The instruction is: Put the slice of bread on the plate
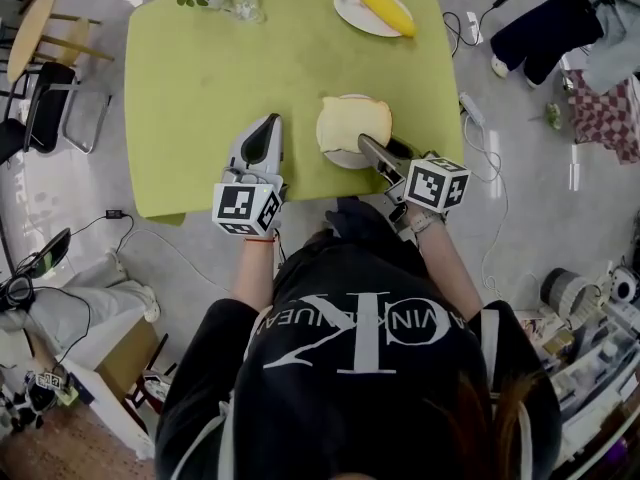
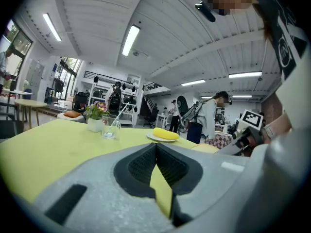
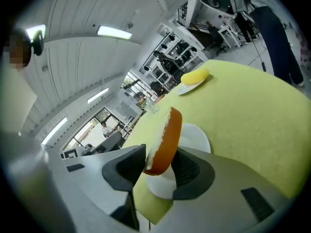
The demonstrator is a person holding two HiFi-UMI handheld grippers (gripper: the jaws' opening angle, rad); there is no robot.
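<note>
Pinching the pale, brown-crusted slice of bread [image 1: 352, 121] by its edge in my right claw [image 1: 368, 144] over the round white plate [image 1: 345, 158], I am aiming to release only once it lies flat, left claw [image 1: 270, 122] hovering closed, empty.

A smooth, matt yellow-green tabletop [image 1: 200, 88] carries a glossy white plate [image 3: 195, 136], ceramic by its look, and a slice of bread [image 3: 165, 135] with a sleek orange-brown crust and a pale, porous crumb. The left claw [image 2: 156, 147] and right claw [image 3: 160, 153] wear matt grey plastic shells; their pads [image 3: 193, 171] are black, ribbed and rubbery-looking. A clear drinking glass [image 2: 110, 126] glints near a yellow object [image 1: 386, 8] with a waxy sheen. The person's top [image 1: 380, 368] is black cloth with white print. The grey floor [image 1: 560, 218] gleams, polished smooth.
</note>
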